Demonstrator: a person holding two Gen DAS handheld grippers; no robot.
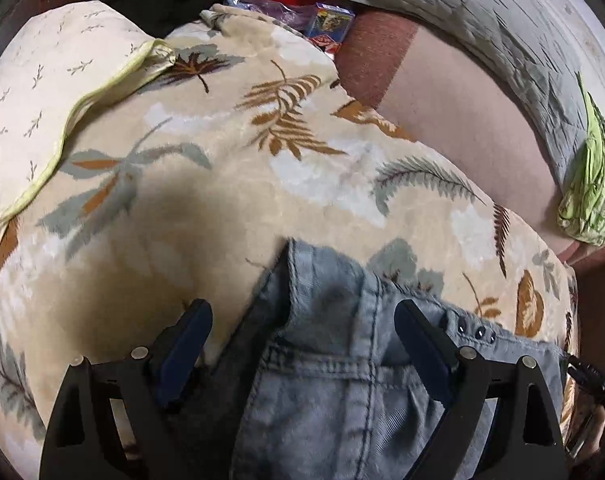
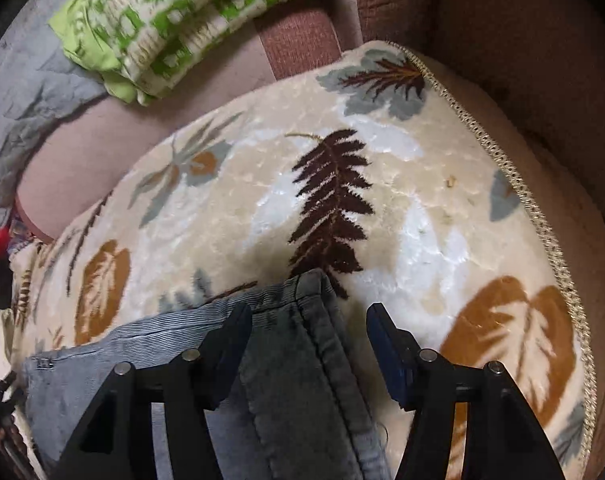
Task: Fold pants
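Left wrist view, left to right: a cream pillow [image 1: 42, 92] with a pale green piped edge lies at far left, on a beige blanket [image 1: 222, 184] printed with leaves and ferns. The blanket covers most of the bed. The pants [image 1: 326, 344], light blue denim, lie on the blanket at the near edge, one corner of the fabric pointing away from the camera. The left hand-held gripper [image 1: 302, 324] hangs over that corner with its jaws spread wide; the denim sits between the fingers, not pinched. Small dark rivets show just right of the right finger. Beyond, a grey quilt [image 1: 482, 20] runs along the far side, with a green-and-white patterned cloth [image 1: 590, 184] at its right end. A small printed box [image 1: 330, 24] sits near the top, in front of something red.

Right wrist view, left to right: the grey quilt and green cloth [image 2: 174, 20] are upper left. The pants [image 2: 286, 352] lie on the blanket [image 2: 402, 184], a seamed edge running toward the camera. The right hand-held gripper [image 2: 308, 320] is spread open astride that edge, gripping nothing. The blanket's braided trim [image 2: 514, 184] curves down the right side.
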